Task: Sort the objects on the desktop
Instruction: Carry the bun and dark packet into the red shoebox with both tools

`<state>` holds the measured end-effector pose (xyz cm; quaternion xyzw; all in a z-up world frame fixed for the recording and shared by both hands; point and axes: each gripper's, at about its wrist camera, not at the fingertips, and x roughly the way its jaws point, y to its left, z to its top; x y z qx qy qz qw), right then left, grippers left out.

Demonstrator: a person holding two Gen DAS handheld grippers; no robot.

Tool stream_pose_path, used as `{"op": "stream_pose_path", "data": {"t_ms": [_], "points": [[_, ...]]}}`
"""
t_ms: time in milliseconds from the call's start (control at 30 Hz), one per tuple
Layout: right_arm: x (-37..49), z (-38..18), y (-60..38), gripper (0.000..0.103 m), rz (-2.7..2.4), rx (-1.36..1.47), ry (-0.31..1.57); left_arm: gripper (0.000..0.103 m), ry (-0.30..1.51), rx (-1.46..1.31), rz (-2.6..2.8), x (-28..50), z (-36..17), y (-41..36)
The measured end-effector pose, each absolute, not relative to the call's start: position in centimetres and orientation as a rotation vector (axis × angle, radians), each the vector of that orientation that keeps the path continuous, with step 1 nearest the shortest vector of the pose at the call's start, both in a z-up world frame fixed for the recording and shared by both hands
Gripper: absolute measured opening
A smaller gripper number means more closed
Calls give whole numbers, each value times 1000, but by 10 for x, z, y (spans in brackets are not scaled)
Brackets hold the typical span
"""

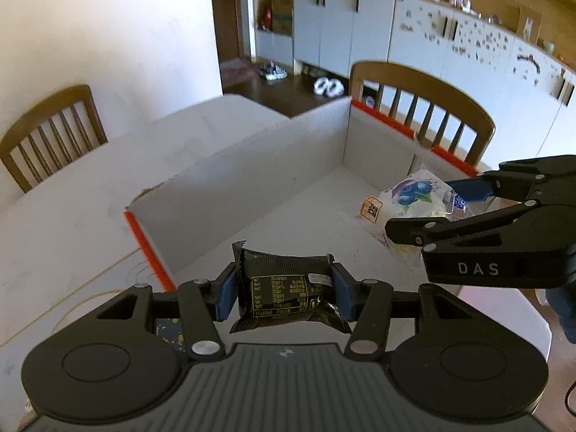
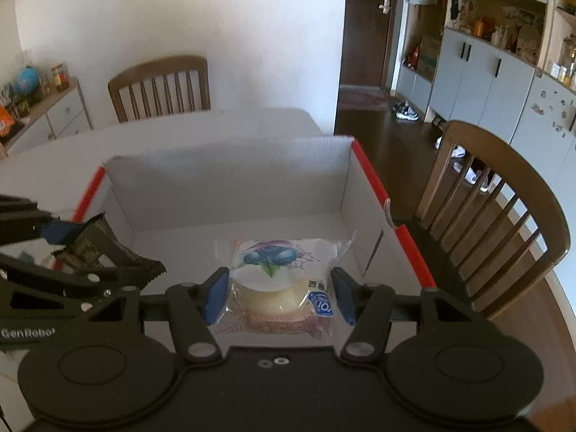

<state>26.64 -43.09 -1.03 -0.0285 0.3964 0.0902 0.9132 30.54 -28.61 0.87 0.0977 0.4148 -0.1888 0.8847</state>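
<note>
Left wrist view: the left gripper (image 1: 284, 297) is shown part-way closed, its blue pads (image 1: 226, 297) pressed against both ends of a black snack packet (image 1: 284, 291), which is carried above the near edge of the white cardboard box (image 1: 252, 151). Beside it, toward the box's right wall, the right gripper (image 1: 446, 208) is seen from the side with a blueberry cake packet (image 1: 410, 198) between its fingers. Right wrist view: the right gripper (image 2: 280, 297) is likewise part-way closed on the clear-wrapped blueberry cake packet (image 2: 279, 270), which is held over the near middle of the box floor (image 2: 187, 244); the left gripper (image 2: 72, 248) and the black snack packet (image 2: 97, 248) appear at the box's near left corner. The box, trimmed with orange tape (image 2: 388, 198), is set on a white table (image 1: 72, 216) between two wooden chairs (image 2: 162, 86). The step in hand is judged to be the carrying of both packets into the box. For the next move, both packets would need to be lowered well inside the walls and kept apart, after which the jaws would be opened.
</note>
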Motion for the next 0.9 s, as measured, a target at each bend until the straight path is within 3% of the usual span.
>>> {"op": "stream_pose_path", "data": {"t_ms": [733, 900], "points": [[296, -60, -422, 60, 291, -173, 1041, 54, 1151, 363, -400, 364, -37, -314], [297, -62, -425, 65, 279, -162, 1042, 55, 1164, 378, -392, 361, -41, -319]]}}
